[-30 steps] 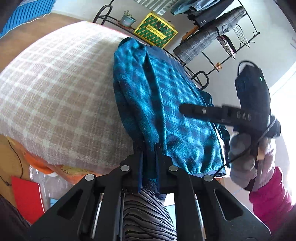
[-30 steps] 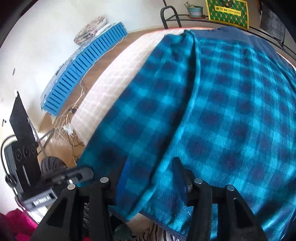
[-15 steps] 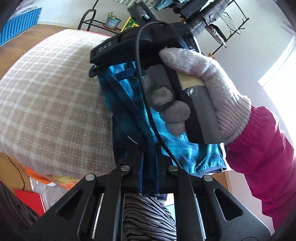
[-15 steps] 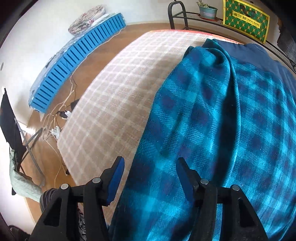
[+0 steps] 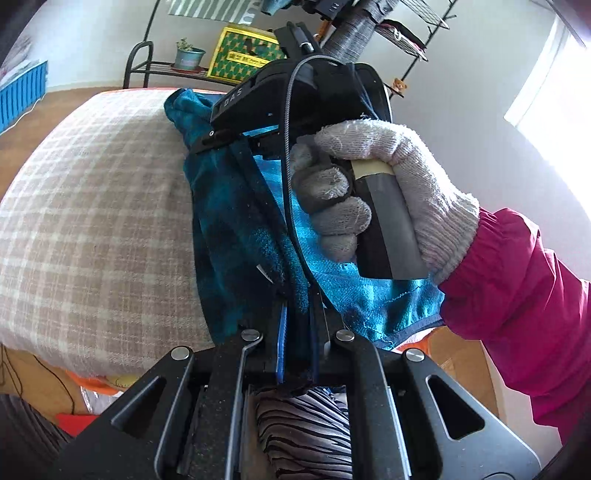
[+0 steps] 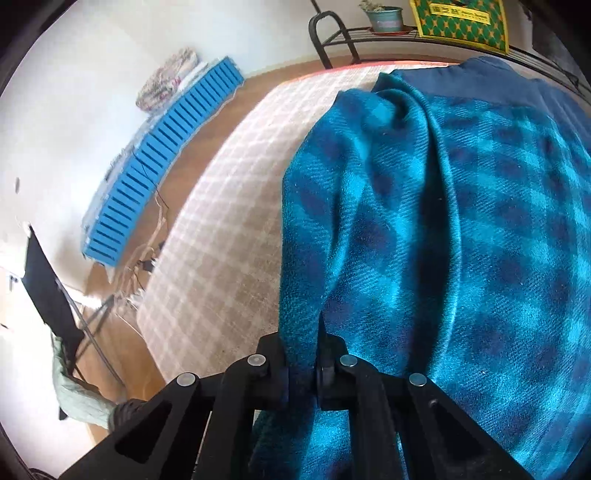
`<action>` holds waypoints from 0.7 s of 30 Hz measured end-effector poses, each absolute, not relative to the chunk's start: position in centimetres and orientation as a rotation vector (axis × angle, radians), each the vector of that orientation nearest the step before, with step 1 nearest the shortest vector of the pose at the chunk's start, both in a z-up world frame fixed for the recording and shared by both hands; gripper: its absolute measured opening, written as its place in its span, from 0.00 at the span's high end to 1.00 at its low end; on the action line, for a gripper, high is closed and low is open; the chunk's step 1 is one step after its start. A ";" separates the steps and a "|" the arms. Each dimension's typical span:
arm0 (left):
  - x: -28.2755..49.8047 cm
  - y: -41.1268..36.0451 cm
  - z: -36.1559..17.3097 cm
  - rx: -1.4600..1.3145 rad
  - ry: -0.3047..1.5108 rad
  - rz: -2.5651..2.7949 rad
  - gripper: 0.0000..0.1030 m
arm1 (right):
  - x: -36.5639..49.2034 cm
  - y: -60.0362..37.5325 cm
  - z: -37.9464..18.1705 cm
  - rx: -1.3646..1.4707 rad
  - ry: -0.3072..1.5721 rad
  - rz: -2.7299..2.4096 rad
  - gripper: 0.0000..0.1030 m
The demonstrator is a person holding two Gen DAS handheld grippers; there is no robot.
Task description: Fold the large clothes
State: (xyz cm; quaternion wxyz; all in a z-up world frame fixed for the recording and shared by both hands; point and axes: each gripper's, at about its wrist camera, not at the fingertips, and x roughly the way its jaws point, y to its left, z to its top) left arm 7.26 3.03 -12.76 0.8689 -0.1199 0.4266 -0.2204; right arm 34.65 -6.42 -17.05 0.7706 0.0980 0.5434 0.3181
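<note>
A teal and navy plaid garment (image 5: 236,221) lies on a bed with a beige checked cover (image 5: 92,221). My left gripper (image 5: 297,317) is shut on the garment's near edge at the bed's front. My right gripper (image 6: 302,363) is shut on a fold of the same garment (image 6: 443,240) along its left side. In the left wrist view the right gripper (image 5: 221,138) sits further up the cloth, held by a white-gloved hand (image 5: 369,192) with a pink sleeve. The beige cover (image 6: 229,229) lies to the garment's left.
A metal rack (image 5: 155,70) with a potted plant (image 5: 188,57) and a yellow-green box (image 5: 247,55) stands behind the bed. A clothes rail (image 5: 388,22) is at the back right. A blue slatted panel (image 6: 159,166) and cables lie on the wooden floor to the left.
My right gripper moved in over the garment's left side and closed on a fold of it; it was open before. My left gripper has kept its hold on the near edge.
</note>
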 end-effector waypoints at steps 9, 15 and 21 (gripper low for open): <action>7.5 -4.1 -13.5 -0.045 0.936 -0.580 0.93 | 31.9 -23.4 -21.9 0.772 1.048 0.586 0.94; 8.4 -6.0 -14.9 -0.048 0.977 -0.583 0.93 | 32.1 -25.9 -24.3 0.744 1.108 0.511 0.94; 7.6 -6.4 -14.9 -0.050 0.986 -0.615 0.92 | 33.3 -23.8 -23.2 0.627 1.148 0.467 0.94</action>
